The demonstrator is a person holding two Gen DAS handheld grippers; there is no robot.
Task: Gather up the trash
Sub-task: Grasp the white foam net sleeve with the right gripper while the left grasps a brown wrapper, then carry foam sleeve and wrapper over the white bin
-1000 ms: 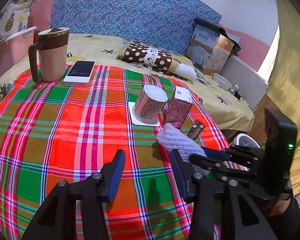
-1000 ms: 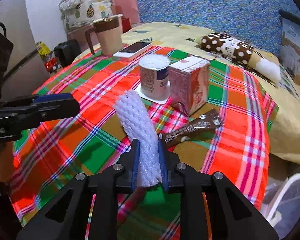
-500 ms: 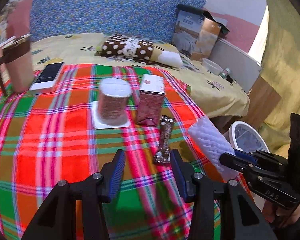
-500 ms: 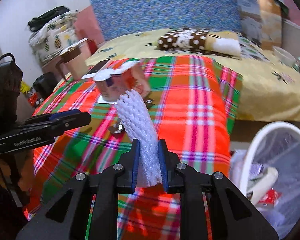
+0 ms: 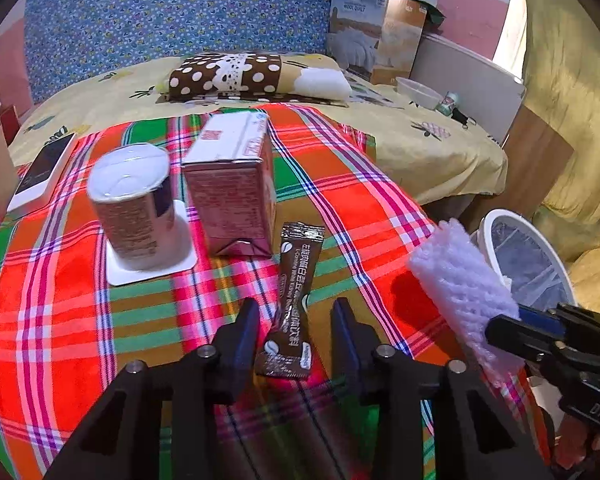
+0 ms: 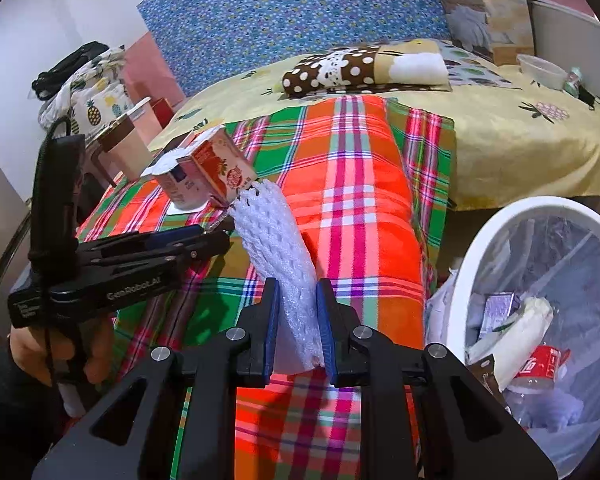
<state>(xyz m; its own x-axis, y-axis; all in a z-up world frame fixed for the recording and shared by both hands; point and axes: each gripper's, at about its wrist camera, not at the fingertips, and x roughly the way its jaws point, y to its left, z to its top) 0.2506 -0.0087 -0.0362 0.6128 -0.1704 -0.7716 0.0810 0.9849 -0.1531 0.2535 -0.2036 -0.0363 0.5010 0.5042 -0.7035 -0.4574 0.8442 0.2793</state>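
Note:
A brown drink sachet lies flat on the plaid cloth, its near end between the fingers of my left gripper. The jaws are closing around it, and a gap still shows on the right side. My right gripper is shut on a white foam net sleeve, which sticks up from the pads over the cloth's right edge. The left wrist view shows the same sleeve at the right. The white bin with a plastic liner stands on the floor to the right, with several pieces of rubbish inside.
A pink carton and a foil-lidded cup on a white coaster stand just behind the sachet. A phone and a mug are at the far left. A polka-dot bundle and a box lie on the bed behind.
My left gripper moved right across the cloth to the sachet and its jaws narrowed around it. The right gripper carried the foam sleeve right, toward the bin.

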